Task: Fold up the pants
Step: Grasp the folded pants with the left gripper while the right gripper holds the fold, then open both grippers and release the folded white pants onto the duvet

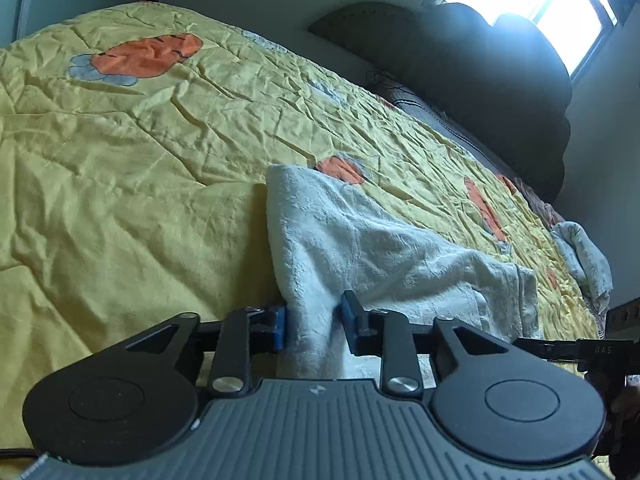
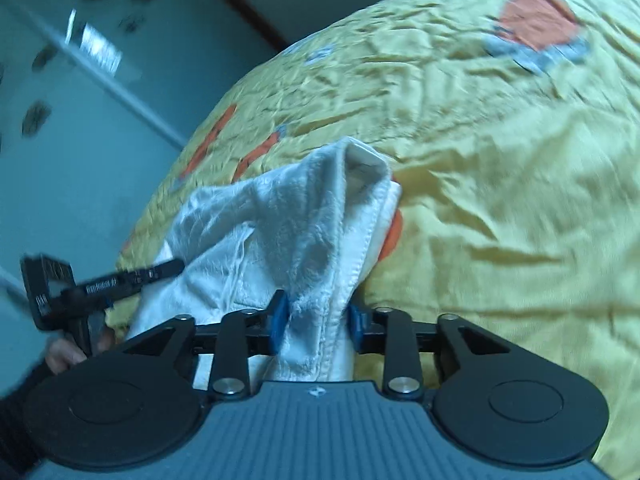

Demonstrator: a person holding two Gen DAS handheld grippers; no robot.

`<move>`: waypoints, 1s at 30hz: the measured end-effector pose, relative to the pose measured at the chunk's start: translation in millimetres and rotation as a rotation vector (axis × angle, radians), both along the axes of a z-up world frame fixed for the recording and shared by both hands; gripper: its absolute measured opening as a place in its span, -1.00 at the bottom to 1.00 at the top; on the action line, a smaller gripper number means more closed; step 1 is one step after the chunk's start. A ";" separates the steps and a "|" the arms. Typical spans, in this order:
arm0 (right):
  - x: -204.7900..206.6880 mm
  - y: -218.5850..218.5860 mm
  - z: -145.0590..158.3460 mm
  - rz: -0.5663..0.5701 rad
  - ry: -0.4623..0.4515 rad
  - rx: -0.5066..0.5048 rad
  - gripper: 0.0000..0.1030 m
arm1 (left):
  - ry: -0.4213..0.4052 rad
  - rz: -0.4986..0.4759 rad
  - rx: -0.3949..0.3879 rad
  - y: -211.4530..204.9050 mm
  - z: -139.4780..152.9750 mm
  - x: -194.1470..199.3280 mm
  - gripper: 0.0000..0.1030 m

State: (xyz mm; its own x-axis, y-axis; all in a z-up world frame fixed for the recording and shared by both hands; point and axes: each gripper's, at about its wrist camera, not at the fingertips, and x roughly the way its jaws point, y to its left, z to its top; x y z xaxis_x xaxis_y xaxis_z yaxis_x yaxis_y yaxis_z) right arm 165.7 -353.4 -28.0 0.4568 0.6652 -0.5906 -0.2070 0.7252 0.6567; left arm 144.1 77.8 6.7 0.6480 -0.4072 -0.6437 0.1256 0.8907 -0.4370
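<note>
We are working over a bed (image 1: pixel 120 152) spread with a crumpled yellow quilt printed with orange and blue patches, a dark headboard (image 1: pixel 480 64) and a bright window (image 1: pixel 560 4) far beyond the fingers. On it lie the white fleecy pants (image 1: pixel 360 240), bunched and partly lifted off the quilt, running from one pair of fingers across to the other. A second pale garment (image 1: pixel 584 256) lies well apart, near the bed's far edge.

The left gripper (image 1: pixel 313 328) has its blue-padded fingers drawn narrow on a gathered fold of the pants, cloth filling the gap between the pads. The right gripper (image 2: pixel 318 322) does likewise, its fingers pinching a stitched edge, which looks like the waistband or a hem; we cannot tell which. In the right wrist view the left gripper shows to the left of the fingers, a hand (image 2: pixel 66 354) beneath it.

We judge both ends are held so the cloth can be raised and spread flat for the fold.
</note>
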 end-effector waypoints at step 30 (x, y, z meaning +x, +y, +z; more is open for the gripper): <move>-135.5 86.3 52.9 -0.102 -0.288 -0.311 -0.17 | -0.281 -0.094 0.369 -64.1 20.5 -135.8 0.47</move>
